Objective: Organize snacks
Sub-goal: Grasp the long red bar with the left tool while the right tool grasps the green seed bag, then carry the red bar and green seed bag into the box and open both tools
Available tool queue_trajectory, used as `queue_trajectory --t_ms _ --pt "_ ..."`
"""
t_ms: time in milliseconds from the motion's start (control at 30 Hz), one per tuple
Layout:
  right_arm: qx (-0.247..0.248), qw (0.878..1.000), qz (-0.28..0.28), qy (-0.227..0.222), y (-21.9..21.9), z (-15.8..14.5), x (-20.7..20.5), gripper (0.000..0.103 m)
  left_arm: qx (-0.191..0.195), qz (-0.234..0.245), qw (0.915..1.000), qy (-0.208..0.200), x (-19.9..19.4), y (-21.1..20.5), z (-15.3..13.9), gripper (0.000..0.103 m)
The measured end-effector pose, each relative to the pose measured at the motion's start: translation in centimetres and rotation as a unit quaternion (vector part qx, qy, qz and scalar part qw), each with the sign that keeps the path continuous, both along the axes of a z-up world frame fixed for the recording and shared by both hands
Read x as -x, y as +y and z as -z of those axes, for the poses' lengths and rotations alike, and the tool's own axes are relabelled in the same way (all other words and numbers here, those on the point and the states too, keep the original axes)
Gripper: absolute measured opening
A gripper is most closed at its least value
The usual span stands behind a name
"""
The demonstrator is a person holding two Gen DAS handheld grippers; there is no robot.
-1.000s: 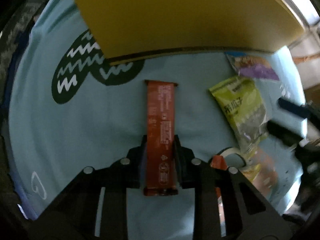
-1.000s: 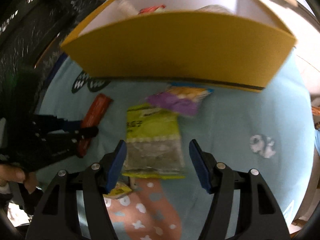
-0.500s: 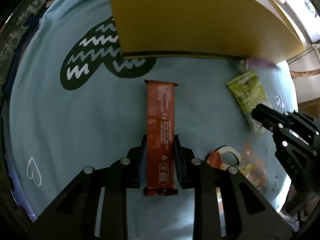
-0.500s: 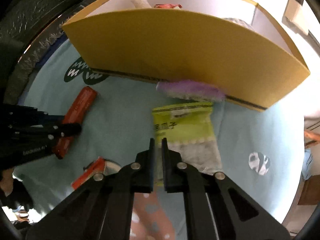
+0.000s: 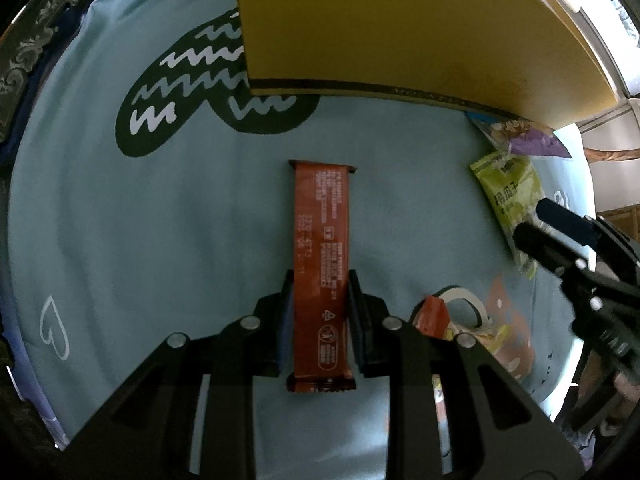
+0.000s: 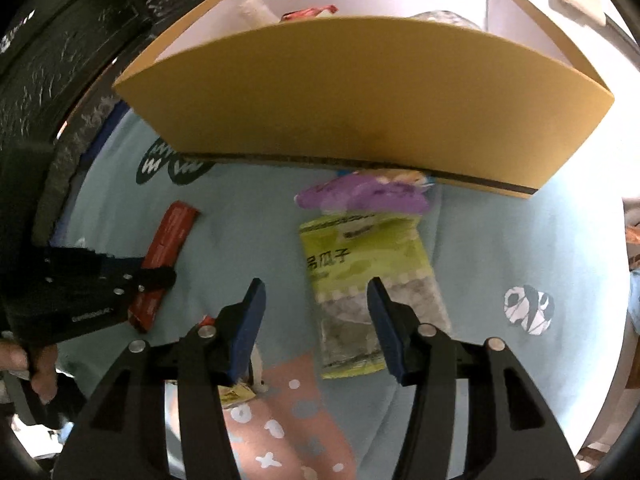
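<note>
My left gripper (image 5: pixel 320 280) is shut on a long red-brown snack bar (image 5: pixel 321 256), which lies lengthwise between the fingers over the blue cloth; it also shows in the right wrist view (image 6: pixel 168 248). My right gripper (image 6: pixel 316 292) is open and empty above a green seed packet (image 6: pixel 360 272), which also shows in the left wrist view (image 5: pixel 508 192). A purple snack bag (image 6: pixel 364 194) lies against the front wall of the yellow box (image 6: pixel 360 92). The box holds several snacks, mostly hidden by its wall.
A light blue patterned cloth (image 5: pixel 160 240) covers the table. A small red packet (image 5: pixel 432 314) and a yellow wrapper (image 6: pixel 236 392) lie near the front by a pink patch. The dark carved table edge (image 6: pixel 60 80) runs along the left.
My right gripper was open, shut half a second ago, and is open again over the green packet. My left gripper kept its hold on the bar and drew back slightly from the box.
</note>
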State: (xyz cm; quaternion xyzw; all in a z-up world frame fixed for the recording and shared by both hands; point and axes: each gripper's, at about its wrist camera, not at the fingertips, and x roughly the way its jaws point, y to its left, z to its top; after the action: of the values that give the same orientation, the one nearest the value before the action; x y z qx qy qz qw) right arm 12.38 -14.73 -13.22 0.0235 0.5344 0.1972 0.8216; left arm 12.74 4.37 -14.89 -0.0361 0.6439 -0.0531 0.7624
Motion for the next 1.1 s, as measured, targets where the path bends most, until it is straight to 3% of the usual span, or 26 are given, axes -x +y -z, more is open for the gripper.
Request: queue_trajectory --t_ms 133,200,300,400,467,500,567,733,900,1100 --pt "-0.008 1.000 -0.001 -0.020 -1.9 -1.2 0.2 0.057 0.004 0.000 1.0000 -0.002 0.3 0.0 0.3 0.024" --pt "0.015 1.000 0.005 -0.025 -2.6 -0.8 -0.2 0.064 0.003 0.000 1.0000 -0.004 0.4 0.1 0.3 0.024" --pt "0.033 0.999 -0.011 -0.018 -1.6 0.7 -0.9 0.066 -0.001 0.003 1.0000 -0.003 0.3 0.2 0.2 0.024" --pt "0.108 0.993 -0.032 -0.034 0.9 2.3 -1.2 0.077 0.000 0.002 1.0000 -0.001 0.3 0.3 0.0 0.024" --pt "0.124 0.990 -0.043 -0.041 2.0 3.4 -1.3 0.081 0.001 0.002 1.0000 -0.002 0.2 0.2 -0.1 0.024" --pt "0.121 0.991 -0.040 -0.049 2.0 3.4 -1.4 0.081 0.000 0.002 1.0000 -0.003 0.2 0.2 -0.1 0.024" --pt "0.114 0.992 -0.034 -0.034 1.8 3.0 -1.8 0.064 0.000 -0.001 1.0000 -0.005 0.4 0.1 -0.1 0.024" --pt "0.074 0.997 -0.022 -0.026 0.5 1.1 -1.0 0.062 0.000 0.011 0.9998 -0.017 1.4 -1.0 -1.0 0.024" --pt "0.006 1.000 -0.015 -0.027 -1.4 -1.6 0.9 0.062 0.006 0.025 0.9988 -0.042 2.8 -1.9 -4.1 0.024" --pt "-0.024 0.999 -0.020 -0.041 -2.2 -4.1 3.0 0.062 0.012 0.028 0.9976 -0.063 3.8 -2.3 -6.6 0.024"
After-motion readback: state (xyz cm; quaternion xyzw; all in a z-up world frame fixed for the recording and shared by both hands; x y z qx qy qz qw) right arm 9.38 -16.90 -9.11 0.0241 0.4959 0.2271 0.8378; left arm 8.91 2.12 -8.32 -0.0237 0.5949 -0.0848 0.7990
